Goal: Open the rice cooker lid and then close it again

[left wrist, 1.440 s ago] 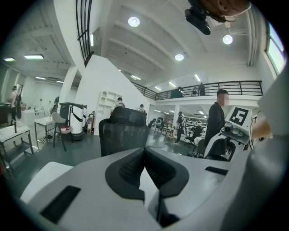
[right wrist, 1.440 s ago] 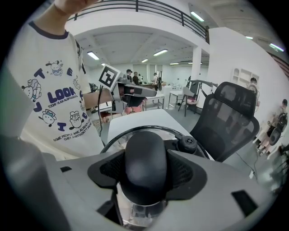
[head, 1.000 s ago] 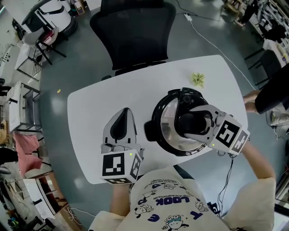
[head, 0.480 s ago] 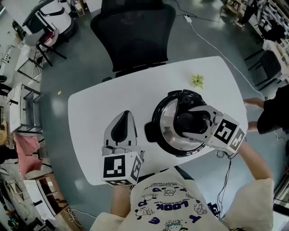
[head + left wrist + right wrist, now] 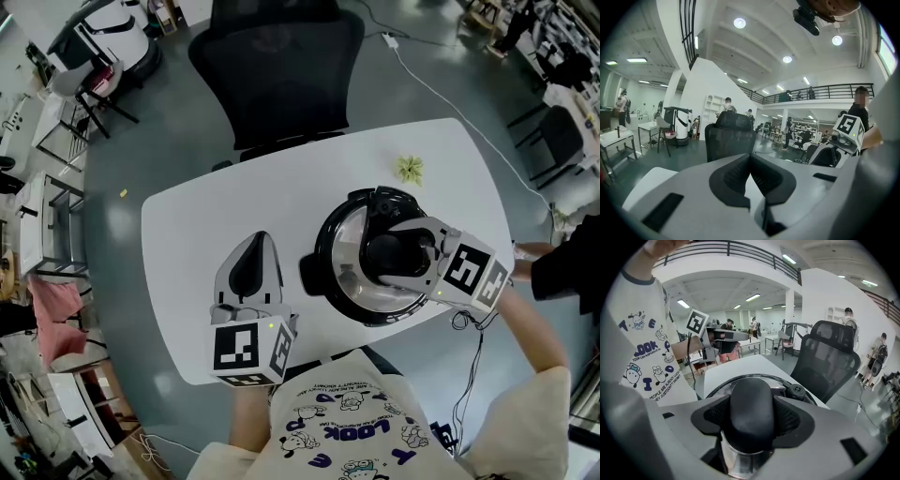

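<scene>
White rounded bench (image 5: 187,234) carries the work, with a black mesh-backed office chair (image 5: 281,66) standing at its far side. The round black rice cooker (image 5: 322,246) sits on the right half of the bench, and its shiny steel lid (image 5: 345,246) lies flat and level inside the black rim, so the pot reads as closed. Right tongs (image 5: 386,253) reach in over the lid from the person's right. The right gripper view shows both ribbed pads pressed against the sides of the lid's smooth black oblong handle (image 5: 751,406), so these tongs are clenched on it. Left tongs (image 5: 255,239) are held over bare bench just beside the cooker without touching it; the left gripper view shows the jaws brought together with nothing between them (image 5: 750,161). A small black vent knob (image 5: 797,391) sits on the lid beyond the handle. A small crumpled yellow-green scrap (image 5: 410,167) lies apart on the bench, near the far edge. Judgement on progress: grip on the handle is established and the lid is down. No lift is visible, so both the opening and the closing appear to remain, though a seated lid alone cannot rule out a completed cycle.
</scene>
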`<state>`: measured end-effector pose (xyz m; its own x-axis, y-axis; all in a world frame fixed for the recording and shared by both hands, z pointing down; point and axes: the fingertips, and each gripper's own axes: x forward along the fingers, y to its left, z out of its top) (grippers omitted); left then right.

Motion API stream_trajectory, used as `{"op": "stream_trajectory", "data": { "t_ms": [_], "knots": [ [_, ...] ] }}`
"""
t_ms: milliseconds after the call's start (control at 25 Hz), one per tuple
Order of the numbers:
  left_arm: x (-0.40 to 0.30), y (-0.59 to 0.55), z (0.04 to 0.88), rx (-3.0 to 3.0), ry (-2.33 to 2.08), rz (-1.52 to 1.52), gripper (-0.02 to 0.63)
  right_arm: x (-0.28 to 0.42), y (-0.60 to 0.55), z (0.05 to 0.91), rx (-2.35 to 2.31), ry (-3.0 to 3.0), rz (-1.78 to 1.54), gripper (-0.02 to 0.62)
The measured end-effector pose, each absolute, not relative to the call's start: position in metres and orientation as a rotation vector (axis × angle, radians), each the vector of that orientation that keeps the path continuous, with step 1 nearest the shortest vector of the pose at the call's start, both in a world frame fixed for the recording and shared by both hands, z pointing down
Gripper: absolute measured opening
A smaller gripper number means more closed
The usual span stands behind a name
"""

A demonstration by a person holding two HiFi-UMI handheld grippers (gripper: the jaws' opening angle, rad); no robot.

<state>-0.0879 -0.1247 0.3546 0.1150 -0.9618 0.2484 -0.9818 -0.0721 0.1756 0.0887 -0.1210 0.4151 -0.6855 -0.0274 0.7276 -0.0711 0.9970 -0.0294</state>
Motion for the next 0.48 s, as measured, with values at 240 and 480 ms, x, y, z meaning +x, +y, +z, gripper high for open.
{"op": "stream_trajectory", "data": {
  "t_ms": [240,480],
  "knots": [
    [-0.0869,-0.1201,0.3566,2.091,-1.918,0.097,0.014,0.0871,-0.1157,0.4138,-0.037,-2.315,0.037,0.295],
    [-0.0900,-0.1167,0.3554,2.081,-1.936,0.098,0.014,0.0851,-0.1121,0.4135,-0.168,-2.313,-0.009,0.296]
  ]
}}
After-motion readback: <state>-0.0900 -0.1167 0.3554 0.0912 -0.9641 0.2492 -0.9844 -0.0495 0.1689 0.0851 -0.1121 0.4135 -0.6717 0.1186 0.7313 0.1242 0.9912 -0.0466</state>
